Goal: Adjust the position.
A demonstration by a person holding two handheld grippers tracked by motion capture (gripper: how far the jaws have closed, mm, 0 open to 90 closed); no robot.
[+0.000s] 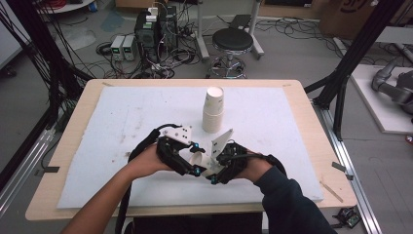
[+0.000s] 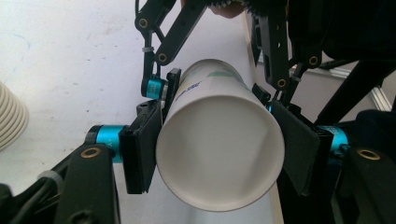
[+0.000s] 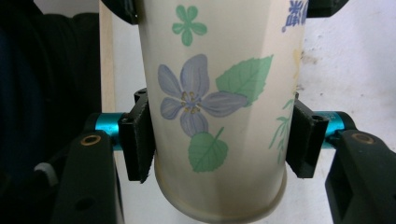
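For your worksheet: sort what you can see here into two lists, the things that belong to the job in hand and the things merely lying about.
In the job:
- paper cup, flower-printed, held between both tongs
- left tongs, shut on the cup near its open mouth
- right tongs, shut on its base end
- stack of cups, upright on the white mat

Lying about:
- stool
- electronic boxes and cables on the floor

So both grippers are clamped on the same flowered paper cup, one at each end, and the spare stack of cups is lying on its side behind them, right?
Not quite. The left gripper and right gripper do both clamp the flowered paper cup, one at each end, but the stack of cups stands upright on the white mat behind them, open end up, as the high view shows.
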